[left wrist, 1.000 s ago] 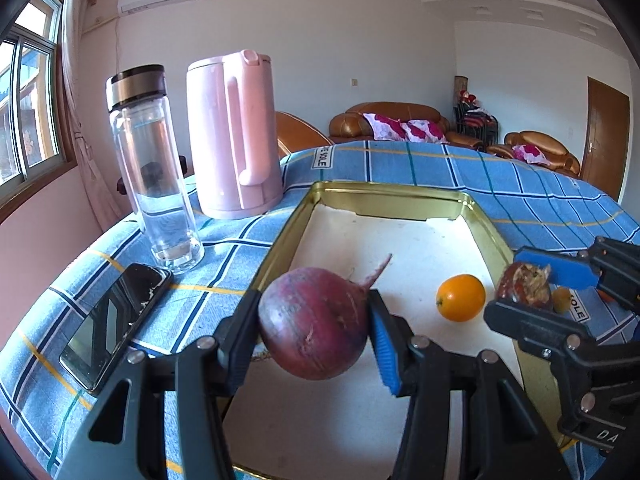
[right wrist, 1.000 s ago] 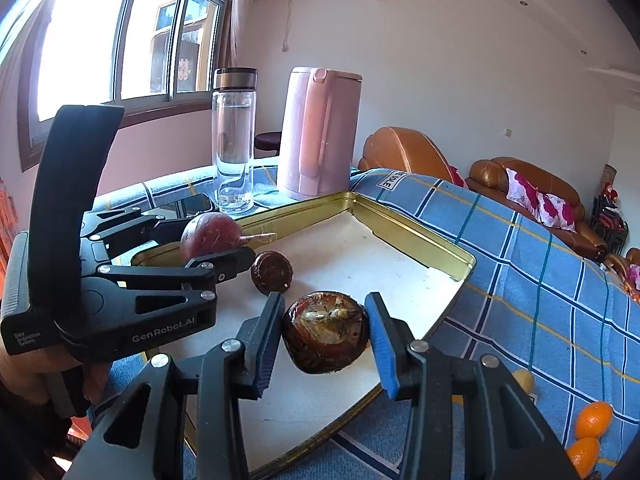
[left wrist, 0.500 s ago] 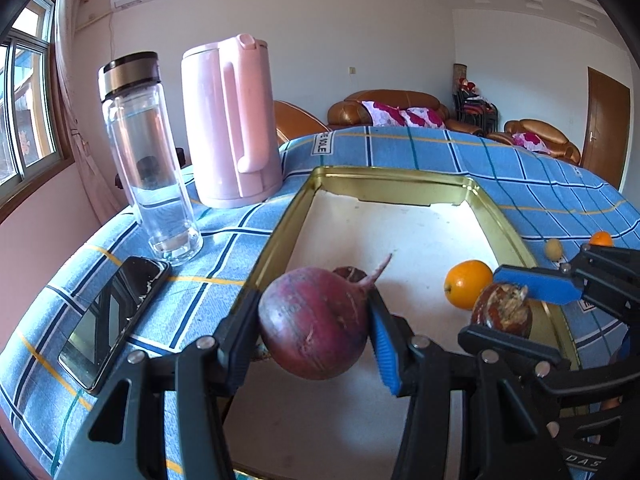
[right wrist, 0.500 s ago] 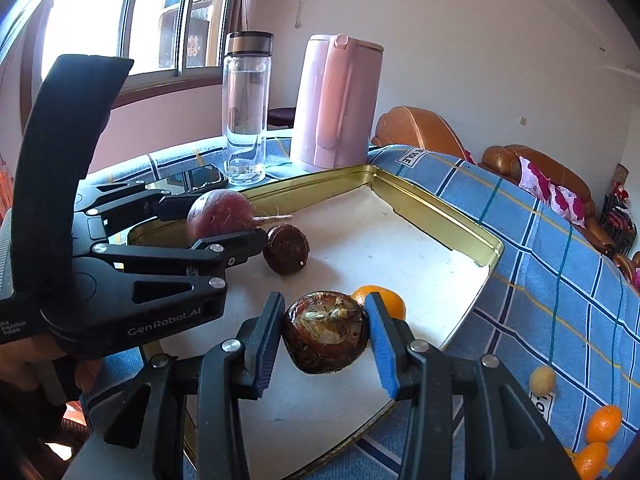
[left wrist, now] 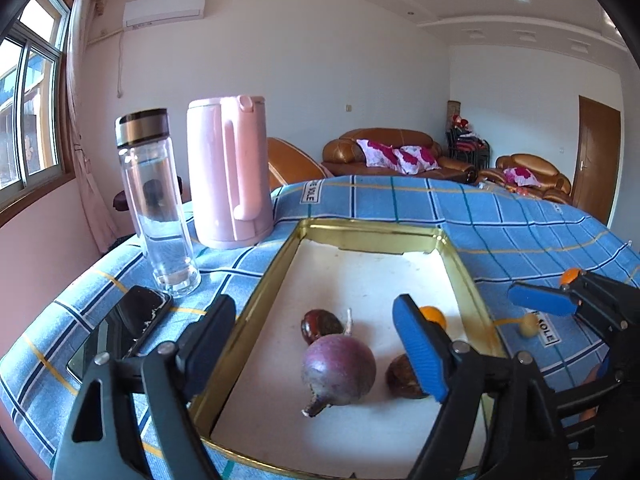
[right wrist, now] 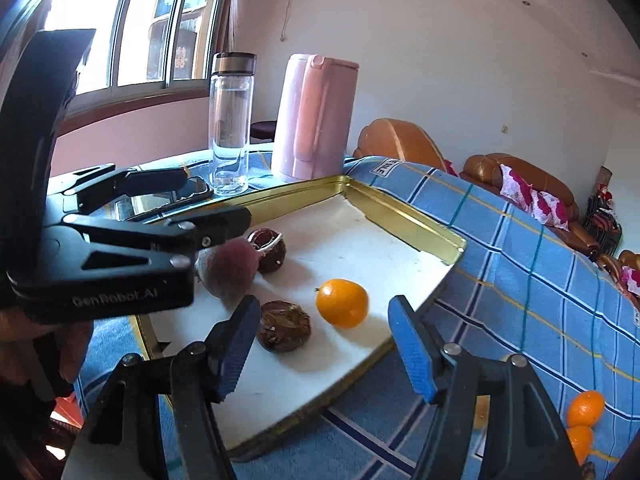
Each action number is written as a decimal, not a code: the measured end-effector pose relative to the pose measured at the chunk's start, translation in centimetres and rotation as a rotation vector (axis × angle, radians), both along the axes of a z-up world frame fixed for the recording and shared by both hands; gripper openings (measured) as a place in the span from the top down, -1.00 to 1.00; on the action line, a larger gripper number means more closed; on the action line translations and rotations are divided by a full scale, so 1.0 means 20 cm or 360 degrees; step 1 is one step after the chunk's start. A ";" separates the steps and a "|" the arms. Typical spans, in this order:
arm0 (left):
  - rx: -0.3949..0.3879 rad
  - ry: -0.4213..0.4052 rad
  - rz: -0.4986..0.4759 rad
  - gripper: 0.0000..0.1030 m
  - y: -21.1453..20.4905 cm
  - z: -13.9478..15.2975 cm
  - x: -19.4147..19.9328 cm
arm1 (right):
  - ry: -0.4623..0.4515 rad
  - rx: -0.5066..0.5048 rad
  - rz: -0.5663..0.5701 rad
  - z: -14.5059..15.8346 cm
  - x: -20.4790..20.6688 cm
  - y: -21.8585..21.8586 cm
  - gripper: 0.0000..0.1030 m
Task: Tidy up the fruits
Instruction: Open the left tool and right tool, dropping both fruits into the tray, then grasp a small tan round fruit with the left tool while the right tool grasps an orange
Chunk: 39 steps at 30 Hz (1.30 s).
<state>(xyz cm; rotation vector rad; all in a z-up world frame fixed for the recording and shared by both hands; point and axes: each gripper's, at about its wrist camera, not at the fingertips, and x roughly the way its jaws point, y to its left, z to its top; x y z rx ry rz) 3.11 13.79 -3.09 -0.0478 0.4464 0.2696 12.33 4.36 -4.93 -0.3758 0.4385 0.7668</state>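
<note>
Hovering wide open, both hand-held grippers, left (left wrist: pixel 316 336) & right (right wrist: pixel 322 332); round purple beet (left wrist: pixel 338 372) looks heavy, firm — grip its widest middle.

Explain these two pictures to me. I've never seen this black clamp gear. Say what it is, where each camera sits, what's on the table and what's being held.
These are two hand-held grippers, one in each of a person's hands, each carrying a forward-looking camera. One picture looks along the left gripper, the other along the right gripper. Both have their jaws open and hold nothing. On the blue checked cloth sits a gold-rimmed tray holding a purple beet, two brown fruits and an orange. Beside it stand a glass bottle, a pink kettle and a phone.
</note>
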 end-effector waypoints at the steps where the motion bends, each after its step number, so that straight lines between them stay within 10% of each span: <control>1: 0.0004 -0.0021 -0.0021 -0.69 -0.03 0.02 -0.01 | -0.0024 0.0001 -0.0024 0.01 0.00 -0.04 -0.32; 16: 0.0210 0.0048 -0.0457 -0.71 -0.73 0.07 0.23 | -0.0049 0.0011 -0.0732 0.02 0.26 -0.69 -0.32; 39: 0.0065 0.0647 -0.0764 0.03 -0.98 -0.28 0.63 | 0.0456 -0.0065 -0.0814 -0.15 0.49 -0.80 -0.21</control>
